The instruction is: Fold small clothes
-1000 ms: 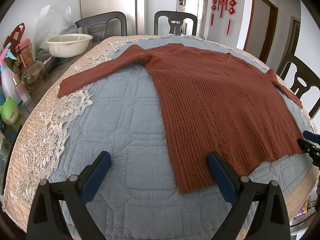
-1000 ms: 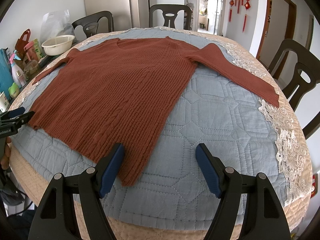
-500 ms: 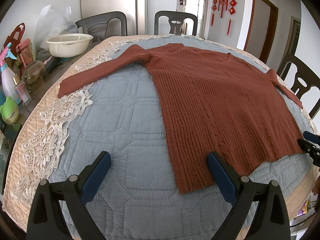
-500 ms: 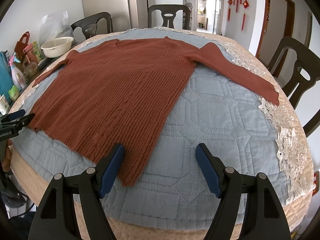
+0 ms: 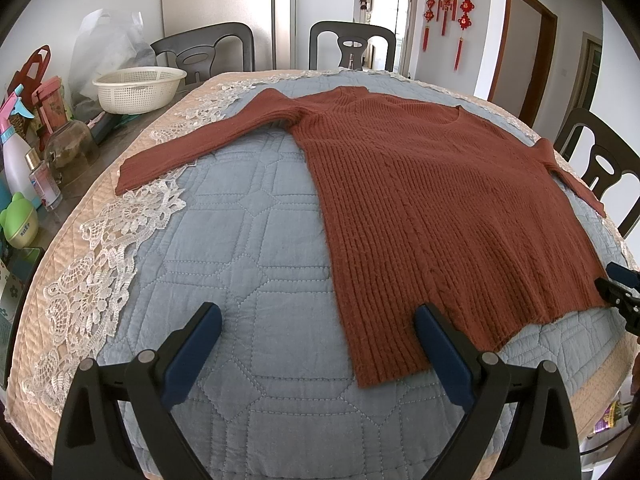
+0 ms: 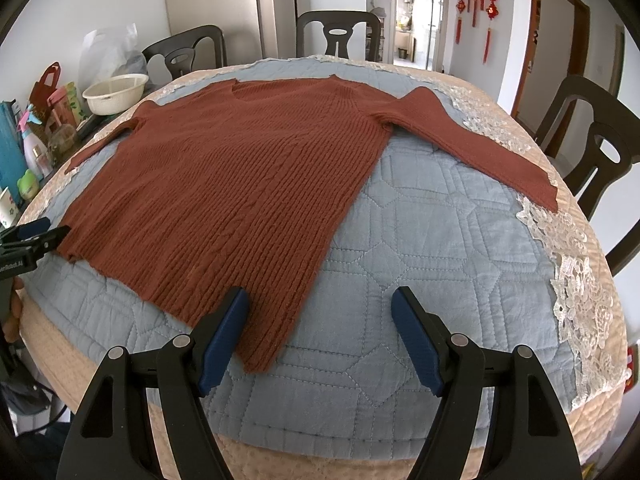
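A rust-red knitted sweater (image 5: pixel 432 196) lies flat on the blue quilted table cover (image 5: pixel 240 248), sleeves spread to both sides; it also shows in the right wrist view (image 6: pixel 240 176). My left gripper (image 5: pixel 318 344) is open and empty, hovering by the hem's left corner, its right finger over the hem. My right gripper (image 6: pixel 320 328) is open and empty at the hem's right corner, its left finger over the hem. Each gripper shows at the edge of the other's view: the right gripper (image 5: pixel 620 292) and the left gripper (image 6: pixel 36 236).
A white basket (image 5: pixel 138 88), bottles and jars (image 5: pixel 24 168) and a plastic bag stand on the table's left side. Dark chairs (image 5: pixel 352 46) ring the table. White lace trim (image 5: pixel 100 256) borders the cover. A chair (image 6: pixel 592 136) stands at the right.
The right gripper has drifted slightly, shifting its view of the sweater a little. The left gripper has barely moved. Both stay open.
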